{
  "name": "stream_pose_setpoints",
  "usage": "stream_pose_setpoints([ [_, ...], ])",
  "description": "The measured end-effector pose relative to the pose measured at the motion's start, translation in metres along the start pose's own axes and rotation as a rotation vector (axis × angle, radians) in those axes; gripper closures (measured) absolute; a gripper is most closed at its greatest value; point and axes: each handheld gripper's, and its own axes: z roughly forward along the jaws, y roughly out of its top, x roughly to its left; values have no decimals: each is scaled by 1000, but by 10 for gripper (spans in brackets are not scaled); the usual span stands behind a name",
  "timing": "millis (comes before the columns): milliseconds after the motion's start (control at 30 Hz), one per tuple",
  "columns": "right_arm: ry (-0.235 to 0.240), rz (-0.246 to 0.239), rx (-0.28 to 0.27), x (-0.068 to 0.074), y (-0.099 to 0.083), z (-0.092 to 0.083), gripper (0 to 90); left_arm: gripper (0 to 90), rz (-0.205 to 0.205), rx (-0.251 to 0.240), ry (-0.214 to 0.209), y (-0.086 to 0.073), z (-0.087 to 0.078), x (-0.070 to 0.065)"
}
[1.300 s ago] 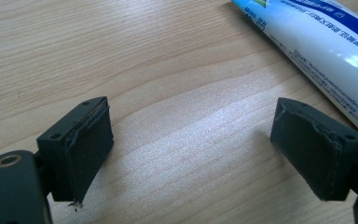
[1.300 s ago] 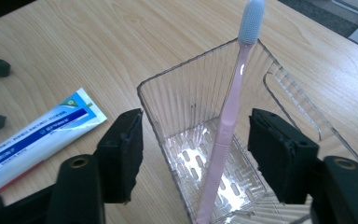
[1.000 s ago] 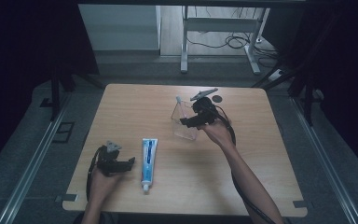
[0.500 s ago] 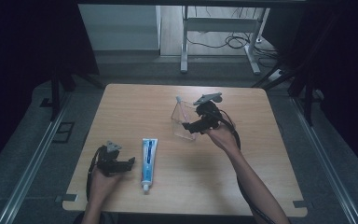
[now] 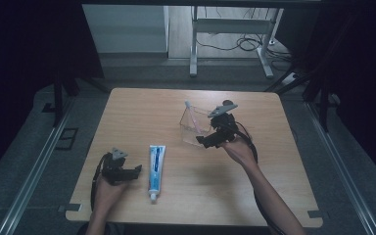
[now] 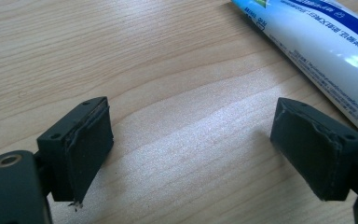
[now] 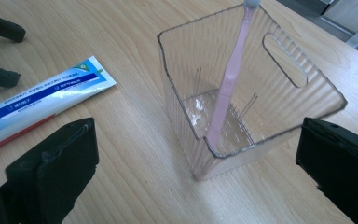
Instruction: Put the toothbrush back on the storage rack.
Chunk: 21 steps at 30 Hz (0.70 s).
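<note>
A pink toothbrush (image 7: 226, 88) stands in a clear ribbed bin (image 7: 307, 100). At its nine o'clock, the toothpaste tube (image 7: 46, 100) is white with blue bands. The table (image 5: 254, 196) is pale woodgrain.

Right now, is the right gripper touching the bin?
Apart. The right gripper view shows the open right gripper short of the bin, bare table between.

The right gripper (image 5: 206, 142) is drawing back from the clear bin (image 5: 195, 128) toward 6 o'clock, jaws now spread, leaving the pink toothbrush (image 7: 228, 79) leaning inside.
</note>
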Motion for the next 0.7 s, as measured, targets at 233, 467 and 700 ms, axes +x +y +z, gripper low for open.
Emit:
stream_pose_setpoints([
  [233, 0, 33, -41, -4, -12, -4, 0, 128, 0, 0, 0, 0, 0, 0],
  [467, 7, 70, -64, -6, -22, -9, 0, 128, 1, 0, 0, 0, 0, 0],
  [700, -2, 71, -49, -8, -32, -15, 0, 128, -3, 0, 0, 0, 0, 0],
])
